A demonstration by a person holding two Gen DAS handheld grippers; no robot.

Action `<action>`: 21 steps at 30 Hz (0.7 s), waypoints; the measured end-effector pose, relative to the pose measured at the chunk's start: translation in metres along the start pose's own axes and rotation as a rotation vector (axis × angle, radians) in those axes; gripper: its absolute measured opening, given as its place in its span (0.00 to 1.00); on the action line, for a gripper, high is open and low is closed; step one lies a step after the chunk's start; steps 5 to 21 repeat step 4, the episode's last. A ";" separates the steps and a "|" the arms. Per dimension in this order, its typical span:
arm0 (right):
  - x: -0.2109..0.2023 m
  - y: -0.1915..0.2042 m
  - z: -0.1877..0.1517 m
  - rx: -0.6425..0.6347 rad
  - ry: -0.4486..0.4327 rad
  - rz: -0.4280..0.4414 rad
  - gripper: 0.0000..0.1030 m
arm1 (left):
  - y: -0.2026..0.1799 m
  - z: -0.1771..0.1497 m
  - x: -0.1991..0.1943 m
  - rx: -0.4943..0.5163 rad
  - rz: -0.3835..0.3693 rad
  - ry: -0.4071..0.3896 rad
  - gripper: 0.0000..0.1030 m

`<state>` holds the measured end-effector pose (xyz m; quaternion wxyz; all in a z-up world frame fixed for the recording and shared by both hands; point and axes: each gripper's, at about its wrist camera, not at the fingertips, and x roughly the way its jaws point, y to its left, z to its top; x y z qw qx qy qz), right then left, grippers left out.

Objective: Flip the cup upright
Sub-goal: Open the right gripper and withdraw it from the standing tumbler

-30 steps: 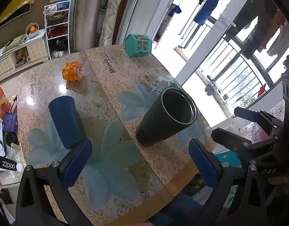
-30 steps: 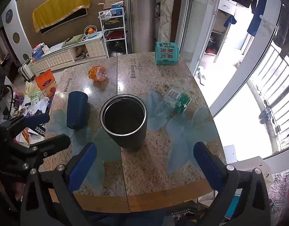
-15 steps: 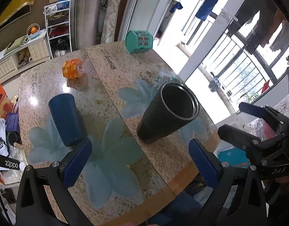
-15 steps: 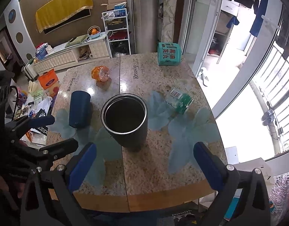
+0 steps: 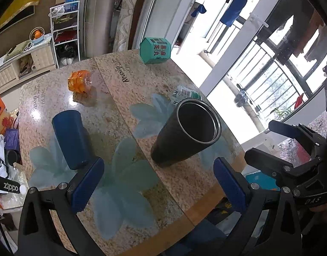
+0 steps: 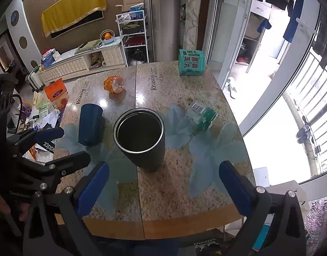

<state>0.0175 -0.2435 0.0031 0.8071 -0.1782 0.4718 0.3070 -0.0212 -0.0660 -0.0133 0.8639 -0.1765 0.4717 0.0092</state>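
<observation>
A black steel tumbler (image 5: pixel 184 132) stands upright, mouth up, near the middle of the stone table (image 5: pixel 120 192); it also shows in the right wrist view (image 6: pixel 140 138). A dark blue cup (image 5: pixel 70 138) lies on its side to the left of it, also in the right wrist view (image 6: pixel 89 125). My left gripper (image 5: pixel 157 183) is open and empty, held above the table's near edge. My right gripper (image 6: pixel 163 187) is open and empty, above the near edge in front of the tumbler. Neither touches a cup.
An orange plastic bottle (image 6: pixel 113 85) lies at the far left of the table, a green box (image 6: pixel 191 65) stands at the far edge, and a green-labelled bottle (image 6: pixel 203 115) lies right of the tumbler. Cluttered furniture stands left of the table (image 6: pixel 184 192); a balcony railing is on the right.
Both grippers have drawn back and up a little from the table. The tumbler and the blue cup have not moved.
</observation>
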 end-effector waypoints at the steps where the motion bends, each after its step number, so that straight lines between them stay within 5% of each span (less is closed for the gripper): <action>1: 0.000 0.000 0.000 0.000 0.001 0.000 1.00 | 0.000 0.000 0.000 0.001 0.001 -0.004 1.00; 21: 0.000 0.000 0.000 -0.002 0.005 0.005 1.00 | -0.001 0.002 -0.001 0.005 0.015 -0.015 1.00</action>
